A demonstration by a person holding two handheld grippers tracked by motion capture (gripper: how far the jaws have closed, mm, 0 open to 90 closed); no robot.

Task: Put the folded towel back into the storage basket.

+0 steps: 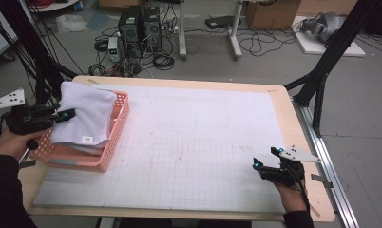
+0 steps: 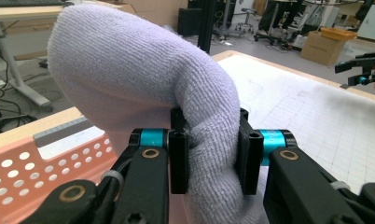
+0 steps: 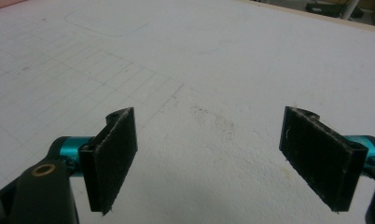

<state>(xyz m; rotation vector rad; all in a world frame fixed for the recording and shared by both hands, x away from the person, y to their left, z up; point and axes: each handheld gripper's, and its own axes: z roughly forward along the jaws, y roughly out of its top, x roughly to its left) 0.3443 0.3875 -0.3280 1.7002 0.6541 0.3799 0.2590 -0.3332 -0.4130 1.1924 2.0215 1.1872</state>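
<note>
Nearest the person's edge of the table, the right gripper (image 1: 264,158) hovers low over the white mat (image 1: 203,142), held by a hand (image 1: 293,192) at the bottom right of the high view. In the right gripper view its two black jaws stand wide apart with nothing between them; their fingers (image 3: 112,158) are faced with a rough, dark, felt-like pad, and beneath them lies the mat's slightly pebbled surface, printed with a faint grid and a few small dark specks.

At the left side the left gripper (image 1: 68,114) is clamped on a towel (image 1: 84,114). In the left gripper view the towel (image 2: 143,84) is a thick, pale, looped terry cloth, pinched into a narrow fold between the jaws and bulging up in a rounded hump above them, which blocks much of what lies behind. A small label shows on its lower edge in the high view.

The towel hangs over and into a pink plastic basket (image 1: 115,137), rectangular, with rows of round holes in its walls; more pale cloth lies folded inside it. The basket sits at the left edge of the table (image 1: 284,102), a light wooden top with rounded corners, well apart from the right gripper.

Beyond the table, on the grey floor, stand two black computer towers (image 1: 140,26) amid loose cables, with cardboard boxes (image 1: 270,14) farther back.
</note>
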